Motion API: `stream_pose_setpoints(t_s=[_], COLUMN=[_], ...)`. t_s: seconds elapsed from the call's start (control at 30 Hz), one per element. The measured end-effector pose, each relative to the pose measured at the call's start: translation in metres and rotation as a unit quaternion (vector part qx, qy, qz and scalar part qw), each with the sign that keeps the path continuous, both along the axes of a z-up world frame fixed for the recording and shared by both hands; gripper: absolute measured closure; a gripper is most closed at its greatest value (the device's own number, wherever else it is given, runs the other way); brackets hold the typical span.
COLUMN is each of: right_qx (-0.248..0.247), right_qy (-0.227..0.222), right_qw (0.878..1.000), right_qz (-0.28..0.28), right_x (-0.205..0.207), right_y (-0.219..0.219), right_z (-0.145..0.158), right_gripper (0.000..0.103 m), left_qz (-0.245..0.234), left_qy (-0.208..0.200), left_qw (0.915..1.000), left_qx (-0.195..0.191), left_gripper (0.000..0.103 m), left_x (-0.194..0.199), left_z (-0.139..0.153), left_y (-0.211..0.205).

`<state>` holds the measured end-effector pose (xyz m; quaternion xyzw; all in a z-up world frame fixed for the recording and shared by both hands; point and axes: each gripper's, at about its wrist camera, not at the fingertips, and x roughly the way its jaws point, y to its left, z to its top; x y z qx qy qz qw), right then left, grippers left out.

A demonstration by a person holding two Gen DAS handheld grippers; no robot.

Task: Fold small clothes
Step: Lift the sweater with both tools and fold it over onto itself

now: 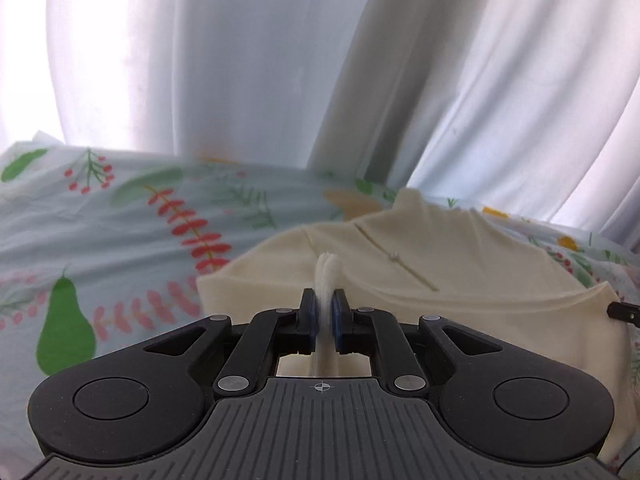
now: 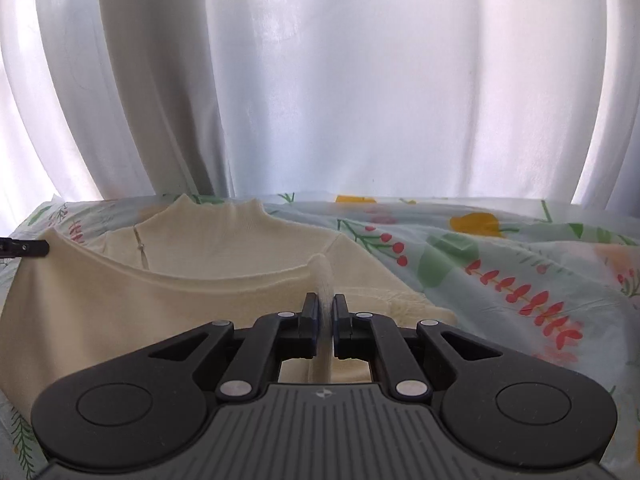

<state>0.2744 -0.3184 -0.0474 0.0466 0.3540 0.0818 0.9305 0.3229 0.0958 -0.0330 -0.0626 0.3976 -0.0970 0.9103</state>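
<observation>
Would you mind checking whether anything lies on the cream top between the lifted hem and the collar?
Nothing visible does. The left gripper and right gripper each pinch the hem of the cream top, and the fabric up to its collar is bare. The floral sheet beside it shows no loose items.

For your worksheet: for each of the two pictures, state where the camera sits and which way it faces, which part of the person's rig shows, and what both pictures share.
Left wrist view: sits on the left gripper, looks forward along its fingers over the cream sweater toward the white curtain; the right gripper's tip shows at the right edge.
Right wrist view: sits on the right gripper, facing the same way; the left gripper's tip shows at the left edge.
Shared: sweater hem pinched in both, floral sheet, curtain.
</observation>
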Motion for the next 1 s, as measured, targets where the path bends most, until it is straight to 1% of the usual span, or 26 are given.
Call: stream_pose_setpoints(t_s=[0.03,0.07,0.1,0.13,0.17,0.23,0.27,0.3,0.33,0.37,0.43,0.5,0.57,0.63,0.7,0.77,0.83,0.9,0.93,0.97,1.0], right_qx=[0.004,0.006,0.007,0.007,0.001,-0.037,-0.053,-0.065,-0.075,-0.083,-0.103,-0.111,-0.117,-0.115,-0.124,-0.139,-0.136,-0.116,-0.11,-0.104,-0.096], right_qy=[0.016,0.03,0.04,0.043,0.042,0.041,0.042,0.044,0.042,0.04,0.036,0.028,0.013,0.001,-0.011,-0.021,-0.01,-0.004,-0.001,-0.004,-0.008], right_qw=[1.0,0.999,0.999,0.998,0.998,0.997,0.995,0.994,0.993,0.993,0.991,0.99,0.99,0.991,0.991,0.989,0.99,0.993,0.994,0.995,0.995], right_qz=[0.005,0.01,0.018,0.034,0.047,0.062,0.067,0.071,0.075,0.079,0.081,0.082,0.079,0.07,0.055,0.043,0.032,0.02,0.014,0.007,0.0], right_x=[0.004,0.005,0.003,0.0,-0.003,-0.008,-0.009,-0.009,-0.009,-0.009,-0.011,-0.012,-0.012,-0.005,0.009,0.027,0.05,0.071,0.082,0.088,0.093], right_y=[-0.001,-0.001,-0.001,0.0,0.002,0.009,0.014,0.017,0.02,0.024,0.031,0.034,0.035,0.035,0.037,0.04,0.038,0.035,0.034,0.033,0.03], right_z=[-0.005,-0.009,-0.011,-0.013,-0.014,-0.017,-0.019,-0.019,-0.019,-0.017,-0.013,-0.006,0.008,0.022,0.033,0.04,0.044,0.043,0.041,0.039,0.035], right_gripper=[0.096,0.094,0.084,0.079,0.074,0.074,0.075,0.082,0.086,0.092,0.096,0.097,0.097,0.097,0.097,0.097,0.097,0.097,0.097,0.097,0.095], left_qz=[-0.01,-0.021,-0.033,-0.046,-0.054,-0.061,-0.063,-0.064,-0.065,-0.065,-0.065,-0.076,-0.077,-0.072,-0.053,-0.031,-0.014,0.001,0.019,0.028,0.025], left_qy=[0.009,0.01,0.004,-0.001,-0.002,0.005,0.008,0.013,0.016,0.015,0.008,-0.023,-0.059,-0.091,-0.114,-0.132,-0.13,-0.125,-0.117,-0.105,-0.088], left_qw=[0.9999,0.9996,0.9992,0.9985,0.9982,0.9981,0.9979,0.9974,0.9968,0.996,0.9942,0.9931,0.9916,0.9898,0.9873,0.984,0.9834,0.9838,0.9837,0.9842,0.9863], left_qx=[-0.006,-0.015,-0.023,-0.028,-0.025,0.0,0.015,0.03,0.045,0.06,0.085,0.087,0.085,0.082,0.097,0.116,0.126,0.129,0.136,0.14,0.137], left_gripper=[0.088,0.08,0.069,0.064,0.061,0.065,0.068,0.074,0.079,0.092,0.093,0.093,0.093,0.093,0.093,0.093,0.093,0.091,0.088,0.088,0.082], left_x=[-0.002,-0.006,-0.01,-0.015,-0.017,-0.018,-0.017,-0.016,-0.015,-0.015,-0.017,-0.021,-0.019,-0.008,0.008,0.028,0.05,0.067,0.076,0.081,0.084], left_z=[-0.006,-0.01,-0.011,-0.013,-0.013,-0.015,-0.016,-0.016,-0.016,-0.014,-0.005,0.015,0.038,0.055,0.064,0.066,0.06,0.049,0.04,0.032,0.025], left_y=[0.0,0.001,0.002,0.003,0.001,-0.003,-0.006,-0.008,-0.01,-0.012,-0.015,-0.017,-0.017,-0.019,-0.023,-0.029,-0.037,-0.043,-0.045,-0.047,-0.047])
